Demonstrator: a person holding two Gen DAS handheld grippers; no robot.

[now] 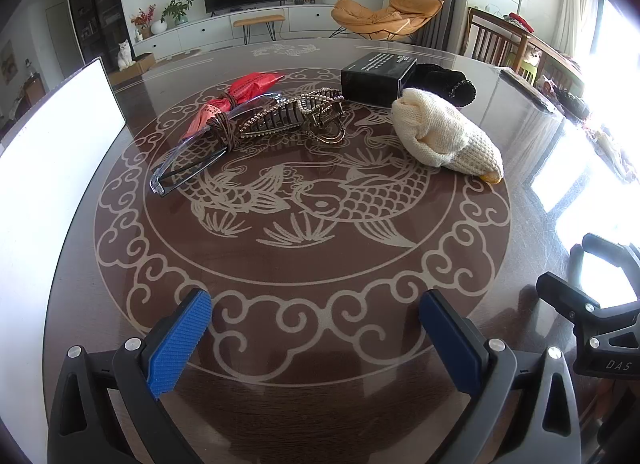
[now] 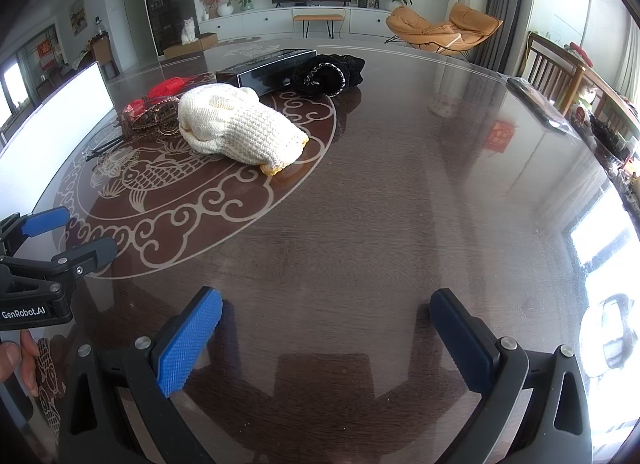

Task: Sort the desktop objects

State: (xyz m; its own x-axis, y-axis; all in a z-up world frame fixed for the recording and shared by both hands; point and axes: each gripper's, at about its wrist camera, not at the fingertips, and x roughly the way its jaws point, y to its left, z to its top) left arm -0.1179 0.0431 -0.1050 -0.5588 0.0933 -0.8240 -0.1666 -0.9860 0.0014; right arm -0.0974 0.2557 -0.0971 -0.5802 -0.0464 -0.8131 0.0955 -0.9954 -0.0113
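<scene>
Objects lie clustered at the far side of a round glass-topped table (image 1: 320, 264). From the left: clear-framed glasses (image 1: 188, 162), a red packet (image 1: 240, 94) tied with brown cord, a beaded brown hair claw (image 1: 296, 116), a black box (image 1: 378, 78), a black scrunchie (image 1: 444, 84) and a cream knitted glove (image 1: 444, 134). The glove (image 2: 240, 126), box (image 2: 266, 70) and scrunchie (image 2: 326, 72) also show in the right wrist view. My left gripper (image 1: 316, 338) is open and empty, well short of them. My right gripper (image 2: 326, 338) is open and empty over bare table.
A white box (image 1: 60, 152) stands at the table's left edge. Wooden chairs (image 2: 552, 68) and a cluttered side table stand to the right. The right gripper's body (image 1: 600, 312) shows beside the left one. A cat (image 2: 189, 30) sits far back.
</scene>
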